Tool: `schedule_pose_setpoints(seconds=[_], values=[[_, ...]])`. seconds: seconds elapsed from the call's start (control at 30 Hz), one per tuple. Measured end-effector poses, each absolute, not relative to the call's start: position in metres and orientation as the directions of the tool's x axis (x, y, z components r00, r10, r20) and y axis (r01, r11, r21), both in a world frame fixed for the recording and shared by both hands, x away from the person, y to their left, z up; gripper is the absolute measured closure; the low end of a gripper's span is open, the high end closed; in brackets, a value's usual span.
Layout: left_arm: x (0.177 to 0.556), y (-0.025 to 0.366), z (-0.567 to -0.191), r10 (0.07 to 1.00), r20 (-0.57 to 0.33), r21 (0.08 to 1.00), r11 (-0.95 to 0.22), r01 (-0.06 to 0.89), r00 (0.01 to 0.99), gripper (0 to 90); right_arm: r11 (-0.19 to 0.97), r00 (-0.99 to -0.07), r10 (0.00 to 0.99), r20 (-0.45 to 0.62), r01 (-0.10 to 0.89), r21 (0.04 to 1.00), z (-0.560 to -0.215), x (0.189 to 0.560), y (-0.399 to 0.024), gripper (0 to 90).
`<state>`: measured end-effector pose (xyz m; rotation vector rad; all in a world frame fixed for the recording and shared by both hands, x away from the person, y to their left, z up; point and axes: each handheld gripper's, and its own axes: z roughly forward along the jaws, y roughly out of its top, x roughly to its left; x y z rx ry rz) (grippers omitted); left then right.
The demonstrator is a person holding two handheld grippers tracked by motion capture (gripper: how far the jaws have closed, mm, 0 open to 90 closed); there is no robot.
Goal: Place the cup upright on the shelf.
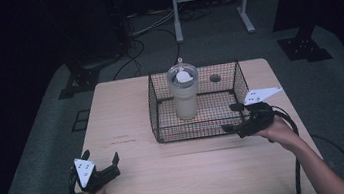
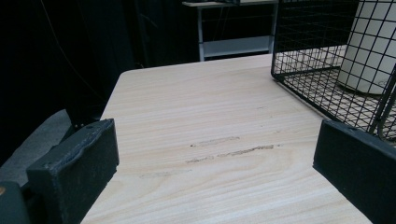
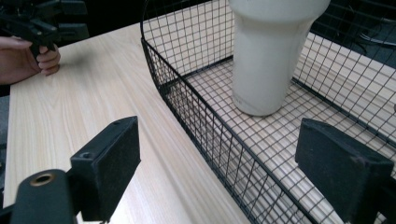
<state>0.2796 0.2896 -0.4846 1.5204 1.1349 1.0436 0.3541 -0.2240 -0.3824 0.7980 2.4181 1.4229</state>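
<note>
Scene: a person at a pale wooden tabletop (image 1: 126, 108) works two handheld grippers around a black wire basket (image 1: 164, 128) that stands at the middle of the far half.

Tumbler: a cream, lidded tumbler (image 1: 184, 93) stands upright inside the basket, left of its centre and clear of the walls; in the right gripper view the tumbler (image 3: 268, 56) rests flat on the mesh floor.

Right gripper: the right gripper (image 1: 235, 117) hangs at the basket's near right corner, fingers spread wide and holding nothing; its own view shows one finger (image 3: 109, 161) outside the front wall and the other finger (image 3: 343, 170) over the basket floor, so the wire rim runs between them.

Left gripper: the left gripper (image 1: 101, 159) sits low near the tabletop's near left corner, well apart from the basket, fingers wide open and empty, with bare wood between them in its own view.

Step in hand: by the look of it, an approach, with the right gripper lined up on the basket and nothing gripped yet.

Next move: likely to call for either a reach deeper past the rim toward the tumbler's body, or a closing on the basket's wire edge; the open mesh could snag a finger if the entry is shallow.

Left's role: probably in reserve, to steady the basket.
</note>
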Motion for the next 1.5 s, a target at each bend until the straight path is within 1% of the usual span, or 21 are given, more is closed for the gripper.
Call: schedule_pose_setpoints(seconds=[0.4, 1.5], values=[[0.280, 0.290, -0.485, 0.973, 0.095, 0.975, -0.133, 0.176, 0.210, 0.0, 0.373, -0.824, 0.561, 0.080, 0.338, 0.864, -0.393, 0.338, -0.235, 13.4], [0.280, 0.289, -0.484, 0.973, 0.098, 0.974, -0.136, 0.180, 0.207, 0.0, 0.329, -0.777, 0.616, 0.128, 0.402, 0.855, -0.433, 0.305, -0.276, 13.5]])
